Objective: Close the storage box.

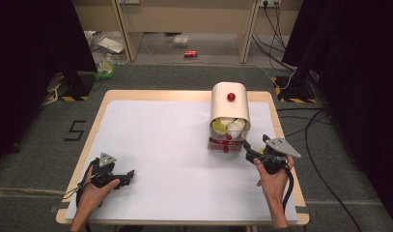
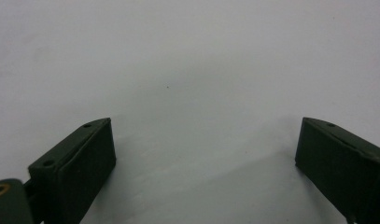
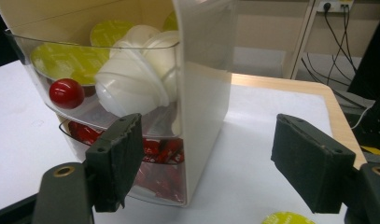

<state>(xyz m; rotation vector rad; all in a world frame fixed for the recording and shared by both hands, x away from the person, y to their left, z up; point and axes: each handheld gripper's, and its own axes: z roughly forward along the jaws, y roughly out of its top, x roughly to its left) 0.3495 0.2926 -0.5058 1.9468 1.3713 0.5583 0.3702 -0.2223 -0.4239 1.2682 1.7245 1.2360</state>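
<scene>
A cream box (image 1: 229,108) with a rounded top and a red knob stands at the right back of the white table (image 1: 160,145). In the right gripper view its clear upper drawer (image 3: 38,79) holds white capsules (image 3: 131,84) and green-lidded ones behind a red drawer knob (image 3: 66,93). Red capsules (image 3: 155,154) fill the lower drawer. My right gripper (image 1: 247,147) is open at the box's front right corner (image 3: 204,93), its pads apart from it. A green-lidded capsule (image 3: 288,218) lies on the table just under the jaws. My left gripper (image 1: 129,175) rests open at the front left over bare table (image 2: 204,140).
The table's wooden rim (image 1: 286,145) runs close to the right of the right hand. Cables (image 1: 319,145) trail over the floor at the right. A red can (image 1: 190,53) and some litter lie on the floor behind the table.
</scene>
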